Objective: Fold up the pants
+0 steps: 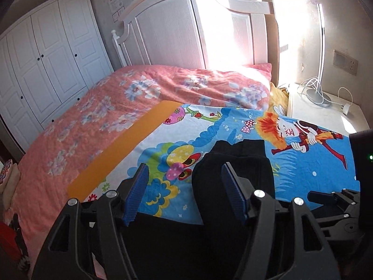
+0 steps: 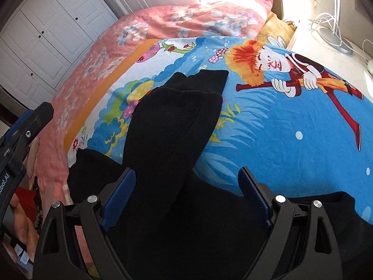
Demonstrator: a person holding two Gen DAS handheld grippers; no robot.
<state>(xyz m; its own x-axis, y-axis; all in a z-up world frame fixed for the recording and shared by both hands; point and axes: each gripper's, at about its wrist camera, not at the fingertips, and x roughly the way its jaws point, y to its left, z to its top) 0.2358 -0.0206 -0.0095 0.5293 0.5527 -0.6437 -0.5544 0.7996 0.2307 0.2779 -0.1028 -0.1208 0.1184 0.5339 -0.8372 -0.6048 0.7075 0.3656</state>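
The black pants [image 2: 172, 126] lie on the cartoon-print sheet [image 2: 291, 140] spread over the bed, waist end at the bed's near edge and the legs running up toward the headboard [image 1: 186, 28]. One leg lies partly across the other, its cuff stopping short of the one beneath. By the look of it the lengthwise fold is made or nearly made — the crosswise fold is not yet done.

The left gripper [image 1: 184, 193] hovers over the near edge of the bed with its jaws spread wide; the blue pads [image 1: 137, 193] hold nothing, one over bare sheet and the other over the black cloth, and whether that one touches cannot be told. The right gripper [image 2: 186, 196] also has its jaws spread wide, straddling the upper leg near the seat, pinching nothing.

The next move likely calls for each gripper to close on an edge of the cloth, squaring the two legs, then carrying one end over the other.
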